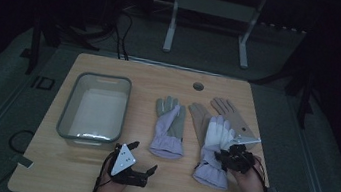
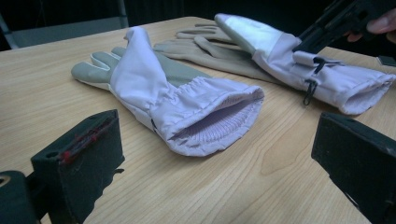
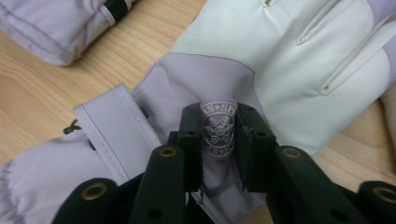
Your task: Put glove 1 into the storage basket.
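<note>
Two lilac gloves lie on the wooden table (image 1: 96, 176). The left glove (image 1: 169, 128) lies flat at the middle, its open cuff (image 2: 219, 123) facing my left gripper (image 2: 215, 172), which stands open just short of it near the front edge (image 1: 141, 165). The right glove (image 1: 215, 150) rests partly on a pair of tan gloves (image 1: 217, 110). My right gripper (image 3: 219, 135) is shut on that glove's round snowflake badge (image 3: 218, 130) at the wrist, pinching the fabric up; in the high view the right gripper (image 1: 236, 158) sits over the glove's wrist.
A clear plastic bin (image 1: 95, 108) stands at the table's left, just behind my left gripper. A small round grommet (image 1: 198, 86) sits near the far edge. Beyond the table are a white stand's legs (image 1: 170, 30) and cables (image 1: 121, 33) on the floor.
</note>
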`<action>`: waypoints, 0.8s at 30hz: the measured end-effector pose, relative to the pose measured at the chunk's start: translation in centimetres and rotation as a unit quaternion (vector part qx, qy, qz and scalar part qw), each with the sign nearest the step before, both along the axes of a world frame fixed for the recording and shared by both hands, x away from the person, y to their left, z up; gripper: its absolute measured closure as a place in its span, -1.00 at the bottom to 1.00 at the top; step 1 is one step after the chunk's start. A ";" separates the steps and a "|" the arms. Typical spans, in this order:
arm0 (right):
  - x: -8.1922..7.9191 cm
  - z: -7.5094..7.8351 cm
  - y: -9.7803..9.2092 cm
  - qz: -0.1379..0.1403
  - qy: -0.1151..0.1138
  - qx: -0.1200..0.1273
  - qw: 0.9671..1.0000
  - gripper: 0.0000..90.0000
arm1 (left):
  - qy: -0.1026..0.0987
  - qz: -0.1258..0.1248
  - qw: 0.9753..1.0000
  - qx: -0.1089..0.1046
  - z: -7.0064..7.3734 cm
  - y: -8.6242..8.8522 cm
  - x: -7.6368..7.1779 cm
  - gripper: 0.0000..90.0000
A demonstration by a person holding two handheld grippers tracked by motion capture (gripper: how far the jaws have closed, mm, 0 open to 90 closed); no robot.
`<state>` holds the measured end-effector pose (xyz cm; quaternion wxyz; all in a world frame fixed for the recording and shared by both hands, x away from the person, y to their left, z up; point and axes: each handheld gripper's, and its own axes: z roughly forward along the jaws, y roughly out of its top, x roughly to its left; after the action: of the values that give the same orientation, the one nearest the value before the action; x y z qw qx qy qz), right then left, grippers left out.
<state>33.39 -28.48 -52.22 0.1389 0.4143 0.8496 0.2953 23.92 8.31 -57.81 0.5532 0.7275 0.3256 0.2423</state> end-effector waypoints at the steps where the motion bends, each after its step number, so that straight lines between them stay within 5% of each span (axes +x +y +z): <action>1: -0.1 0.2 -0.1 -0.002 0.000 0.004 1.000 0.68 | 0.000 0.000 1.000 0.000 0.0 0.0 0.0 -0.95; 8: -1.2 2.2 -0.8 0.004 -0.006 0.040 0.999 0.69 | 0.000 0.000 1.000 0.000 0.0 0.0 0.0 -0.95; 24: -0.9 8.4 -0.9 0.009 -0.068 0.044 0.997 0.70 | 0.000 0.000 1.000 0.000 0.0 0.0 0.0 -0.95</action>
<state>32.48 -29.35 -43.83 0.1754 0.3909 0.8281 0.3615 23.91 8.31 -57.81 0.5533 0.7275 0.3254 0.2424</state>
